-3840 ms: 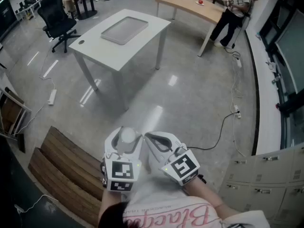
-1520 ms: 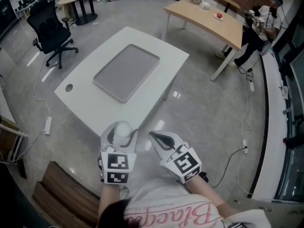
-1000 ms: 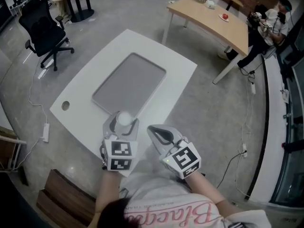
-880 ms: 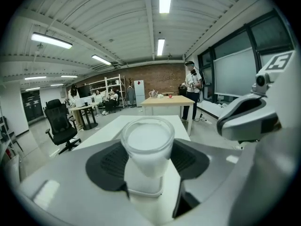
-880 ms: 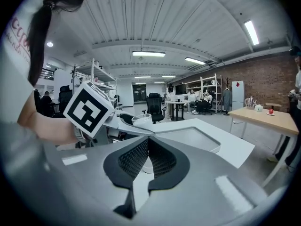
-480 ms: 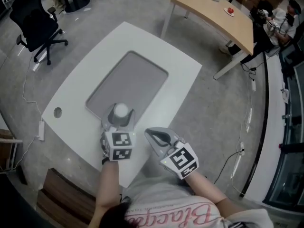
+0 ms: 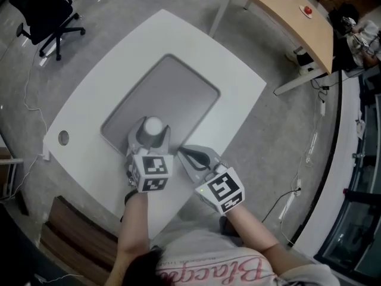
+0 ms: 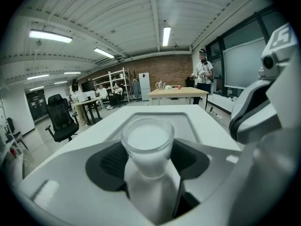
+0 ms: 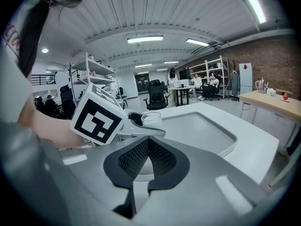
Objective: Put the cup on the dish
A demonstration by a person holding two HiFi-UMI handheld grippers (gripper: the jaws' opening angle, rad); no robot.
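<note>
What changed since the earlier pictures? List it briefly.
The person walked up to the white table. Both grippers, once over bare floor, came forward over it. The left gripper now holds the cup above the grey tray's near edge. Unchanged: left grip on the cup; right gripper shut, empty.

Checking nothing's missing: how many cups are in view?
1. The translucent cup is gripped in the left tool, above the near end of the grey tray. Small items on the far wooden table can't be identified.
</note>
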